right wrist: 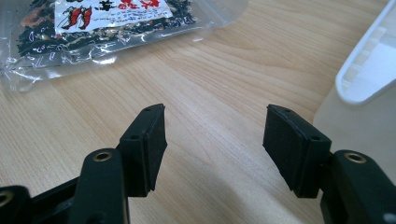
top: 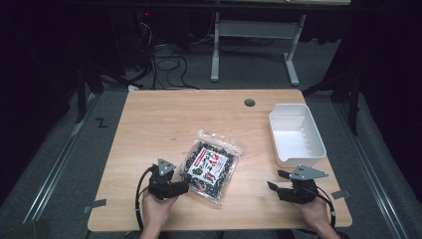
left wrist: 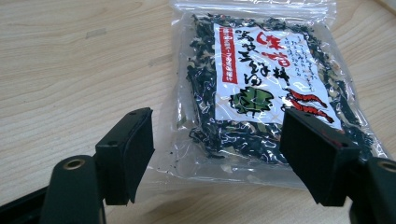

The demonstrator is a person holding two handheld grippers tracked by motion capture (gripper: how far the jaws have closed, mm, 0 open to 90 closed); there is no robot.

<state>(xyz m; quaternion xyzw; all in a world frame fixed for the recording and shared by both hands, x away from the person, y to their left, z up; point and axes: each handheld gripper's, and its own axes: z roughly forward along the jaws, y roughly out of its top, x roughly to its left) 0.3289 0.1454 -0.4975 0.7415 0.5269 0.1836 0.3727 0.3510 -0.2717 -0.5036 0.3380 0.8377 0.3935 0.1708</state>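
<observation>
A clear packet of dark dried flakes (top: 210, 166) is lying near the bench's (top: 164, 119) front edge, left of centre. The left gripper (left wrist: 217, 140) is facing its near corner, jaws wide. The right gripper (right wrist: 215, 135), equally wide, is hovering over bare wood; the high view is showing the whole white tub (top: 295, 134) at the right edge.

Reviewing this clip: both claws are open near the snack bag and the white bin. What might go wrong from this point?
1. The left claw stands open at the near edge of the bag, which lies flat on the table. Closing there may pinch only slippery clear film, so the bag could slide out or tear.
2. The right claw hangs open close beside the white bin, which sits near the table's right edge. A careless sweep might nudge it off.
</observation>
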